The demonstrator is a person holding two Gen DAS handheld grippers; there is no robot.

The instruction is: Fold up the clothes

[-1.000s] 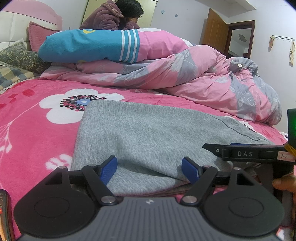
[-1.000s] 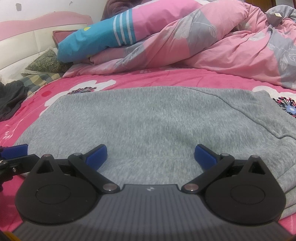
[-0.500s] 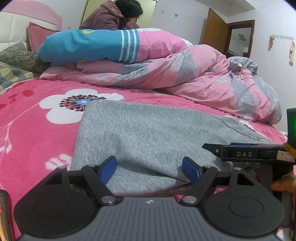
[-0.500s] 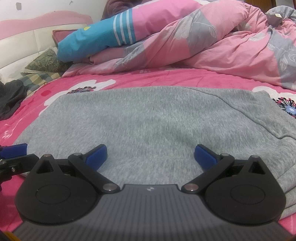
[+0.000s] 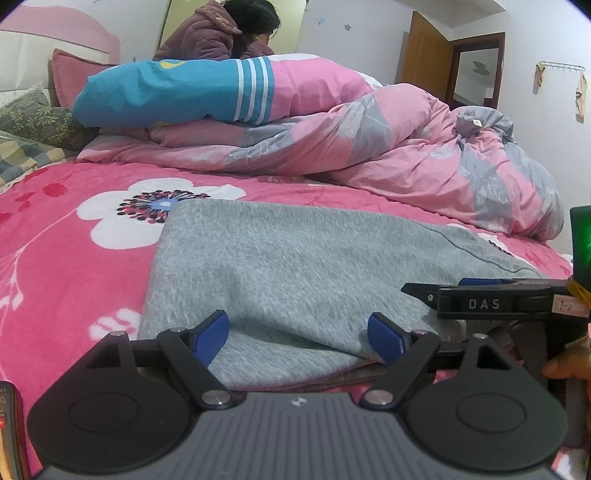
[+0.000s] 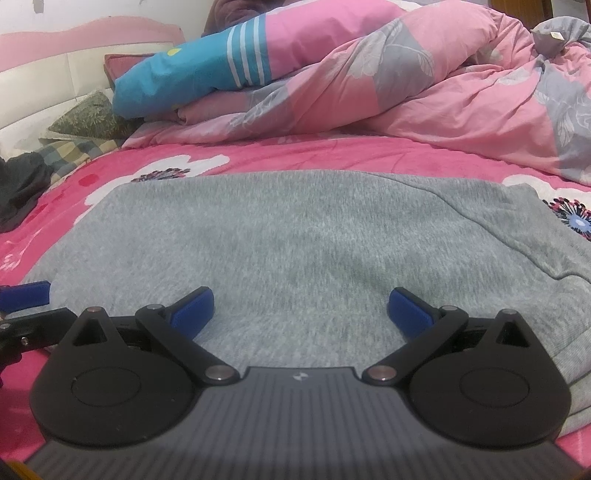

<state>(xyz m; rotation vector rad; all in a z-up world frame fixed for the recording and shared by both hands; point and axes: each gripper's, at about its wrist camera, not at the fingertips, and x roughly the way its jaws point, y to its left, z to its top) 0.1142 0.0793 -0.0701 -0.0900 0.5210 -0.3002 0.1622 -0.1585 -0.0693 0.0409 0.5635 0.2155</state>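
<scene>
Garment: a soft grey knit garment [image 5: 295, 280] lies flat on the bed, on a bright pink fleece blanket with white flowers [image 5: 74, 258]; its near hem sits just in front of both tools, with a second layer showing under the near edge.
Left gripper [image 5: 297, 334]: jaws are opening and stand wide; the grey hem lies between the blue pads, which do not press it.
Right gripper [image 6: 301, 308]: jaws spread wide over the grey cloth, nothing pinched.
Change: compared with a second ago the left jaws sit a little further apart; both tools and the garment look unmoved.
Meaning: the cloth appears freshly let go, so one fold is probably finished and resting on its own.
Stage: the garment looks at least once folded, a tidy rectangle; a further fold likely remains.
Next need: a fresh pinch on an edge or corner, both sides lifted evenly.
Surroundings: a rumpled pink and grey quilt [image 5: 406, 147] is heaped beyond, well apart; a person in a purple coat [image 5: 218, 33] sits behind it.
</scene>
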